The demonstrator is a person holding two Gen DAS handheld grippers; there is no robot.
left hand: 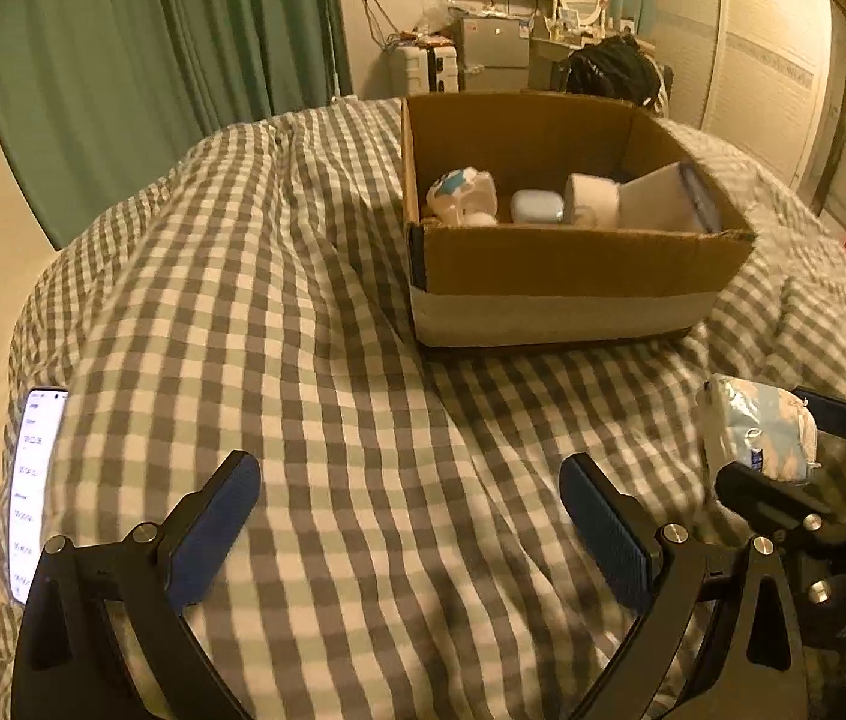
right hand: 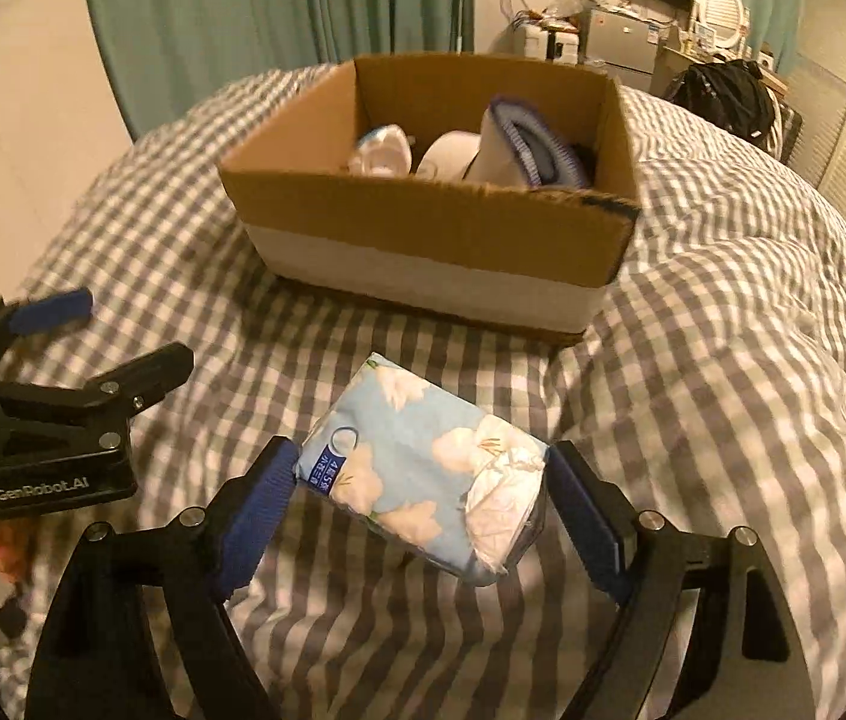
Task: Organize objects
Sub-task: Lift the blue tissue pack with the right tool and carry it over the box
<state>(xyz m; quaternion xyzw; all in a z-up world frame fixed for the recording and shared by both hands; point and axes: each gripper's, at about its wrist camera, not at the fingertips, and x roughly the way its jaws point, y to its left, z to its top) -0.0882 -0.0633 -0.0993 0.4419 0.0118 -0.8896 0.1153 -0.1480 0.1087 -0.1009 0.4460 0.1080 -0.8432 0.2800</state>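
- The right gripper [right hand: 423, 501] has its blue pads pressed against both ends of a tissue pack [right hand: 423, 468] (pale blue wrapper with white flowers), holding it above the checked quilt [right hand: 723, 390]; the pack appears raised rather than resting, though that is hard to tell.
- The left gripper [left hand: 410, 516] stands spread wide with nothing between its fingers, over bare quilt to the left of the right one.
- Beyond both, a cardboard box [right hand: 423, 222] sits on the quilt, open at the top, with a pale band along its lower wall.
- Inside the box lie a white-and-blue bundle [left hand: 462, 195], a small pale blue case [left hand: 537, 207], a roll of white paper [left hand: 591, 198] and a white packet [left hand: 663, 201] leaning on the right wall.
- At the quilt's left edge lies a lit phone [left hand: 33, 480].
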